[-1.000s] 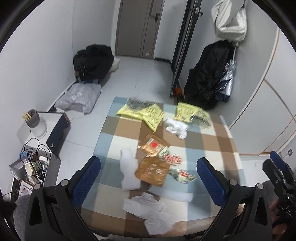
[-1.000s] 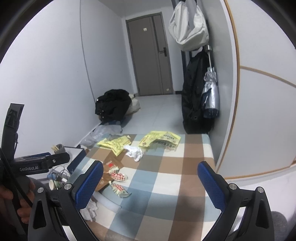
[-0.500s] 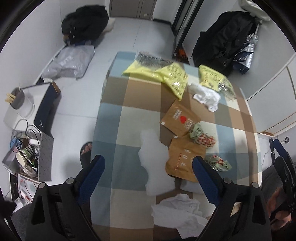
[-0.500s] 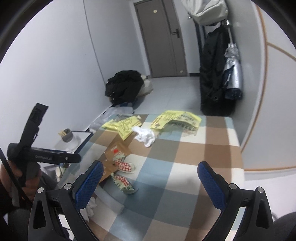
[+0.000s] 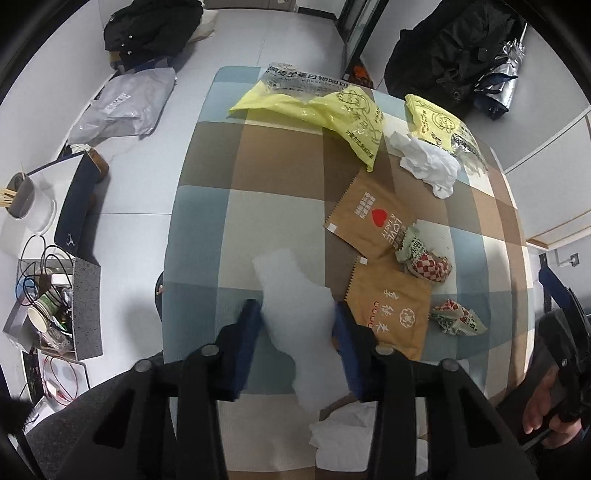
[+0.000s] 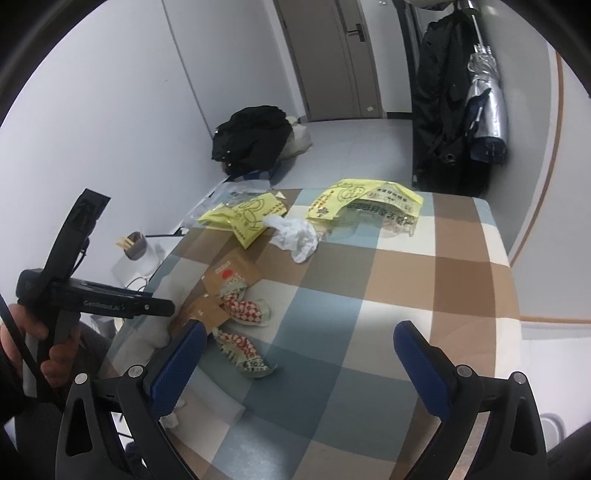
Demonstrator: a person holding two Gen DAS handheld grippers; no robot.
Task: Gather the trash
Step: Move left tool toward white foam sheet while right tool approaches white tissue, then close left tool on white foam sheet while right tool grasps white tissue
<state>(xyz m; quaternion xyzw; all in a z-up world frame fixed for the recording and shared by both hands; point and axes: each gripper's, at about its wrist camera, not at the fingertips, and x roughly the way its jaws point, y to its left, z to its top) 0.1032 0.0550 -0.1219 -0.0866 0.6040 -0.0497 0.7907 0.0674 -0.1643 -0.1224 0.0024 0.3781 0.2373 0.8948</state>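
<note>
A flat white foam sheet lies on the checked tablecloth. My left gripper points down over it, its jaws closing with the sheet between the blue pads. Right of it lie two brown paper pouches, two red-checked wrappers, a crumpled white tissue and two yellow bags. More crumpled white paper sits at the near edge. My right gripper hangs open over the cloth, nothing between its fingers, with a checked wrapper beside its left finger.
Left of the table on the floor stand a grey box with cups and cables, a white cup holder and a grey plastic bag. Black clothing lies by the door. A dark coat and umbrella hang at the far right.
My left gripper tipped downward and sank toward the table, and its jaws narrowed from wide open to flanking the white sheet. The right gripper dropped lower and tilted toward the cloth.
</note>
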